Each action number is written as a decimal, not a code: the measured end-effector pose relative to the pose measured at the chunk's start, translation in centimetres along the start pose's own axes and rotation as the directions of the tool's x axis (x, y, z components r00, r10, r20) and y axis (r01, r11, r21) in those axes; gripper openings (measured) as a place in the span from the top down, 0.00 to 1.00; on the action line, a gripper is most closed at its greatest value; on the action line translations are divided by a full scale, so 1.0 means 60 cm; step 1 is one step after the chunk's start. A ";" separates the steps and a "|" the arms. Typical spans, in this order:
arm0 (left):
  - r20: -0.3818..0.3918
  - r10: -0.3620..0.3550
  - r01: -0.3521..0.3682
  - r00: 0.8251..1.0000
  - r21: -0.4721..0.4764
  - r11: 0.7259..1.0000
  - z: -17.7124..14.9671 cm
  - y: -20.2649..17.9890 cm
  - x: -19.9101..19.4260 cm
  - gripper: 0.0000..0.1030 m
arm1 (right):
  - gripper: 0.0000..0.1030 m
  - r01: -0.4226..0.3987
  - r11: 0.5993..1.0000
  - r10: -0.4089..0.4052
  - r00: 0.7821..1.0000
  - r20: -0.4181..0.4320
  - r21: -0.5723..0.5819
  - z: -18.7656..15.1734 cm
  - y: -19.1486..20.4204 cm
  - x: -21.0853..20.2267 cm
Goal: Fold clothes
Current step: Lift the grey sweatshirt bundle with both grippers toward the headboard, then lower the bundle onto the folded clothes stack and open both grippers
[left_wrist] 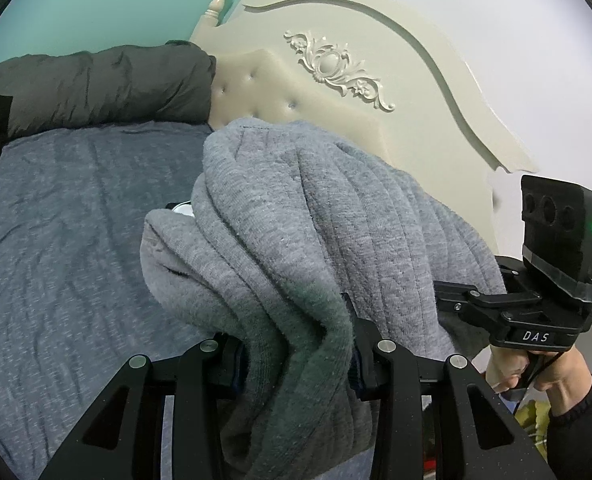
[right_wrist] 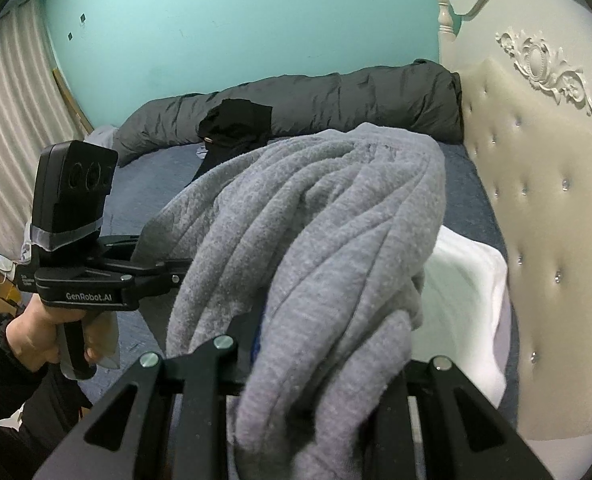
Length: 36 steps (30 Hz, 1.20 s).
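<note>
Left claw (left_wrist: 296, 364): at the bottom centre of the left wrist view, clamped narrowly on a thick bunch of the grey garment (left_wrist: 304, 216).
Right claw (right_wrist: 320, 372): at the bottom centre of the right wrist view, likewise pinching a gathered fold of the same cloth.
Garment: slung between both claws, bunched and ridged, raised clear of the blue-grey bed (left_wrist: 68, 216) at mid-frame.
Step in hand: apparently carrying or shaking out the piece before laying it flat.
Next move: likely calls for drawing the claws apart and lowering the cloth smooth onto open bedding.
Beyond: a white pillow (right_wrist: 468, 280), a dark quilt (right_wrist: 336, 96), the cream headboard (left_wrist: 376, 32) at upper right.
</note>
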<state>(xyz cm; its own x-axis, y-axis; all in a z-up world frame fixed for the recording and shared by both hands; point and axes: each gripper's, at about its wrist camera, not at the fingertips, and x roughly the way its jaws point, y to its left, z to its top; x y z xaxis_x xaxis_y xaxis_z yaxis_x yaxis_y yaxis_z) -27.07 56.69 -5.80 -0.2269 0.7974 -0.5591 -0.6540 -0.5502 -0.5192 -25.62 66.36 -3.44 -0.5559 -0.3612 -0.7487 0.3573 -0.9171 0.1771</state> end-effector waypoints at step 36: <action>-0.036 0.023 -0.027 0.999 -0.109 0.994 -0.085 -0.011 0.199 0.61 | 0.66 0.089 0.995 -0.085 0.994 -0.074 0.051 -0.115 -0.202 0.066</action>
<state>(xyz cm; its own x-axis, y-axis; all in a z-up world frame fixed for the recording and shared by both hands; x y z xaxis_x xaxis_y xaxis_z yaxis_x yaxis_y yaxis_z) -25.64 65.33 -15.44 -0.2159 0.7754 -0.5934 -0.5649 -0.5949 -0.5718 -26.98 77.21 -12.92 -0.5275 -0.2686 -0.8060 0.2674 -0.9530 0.1425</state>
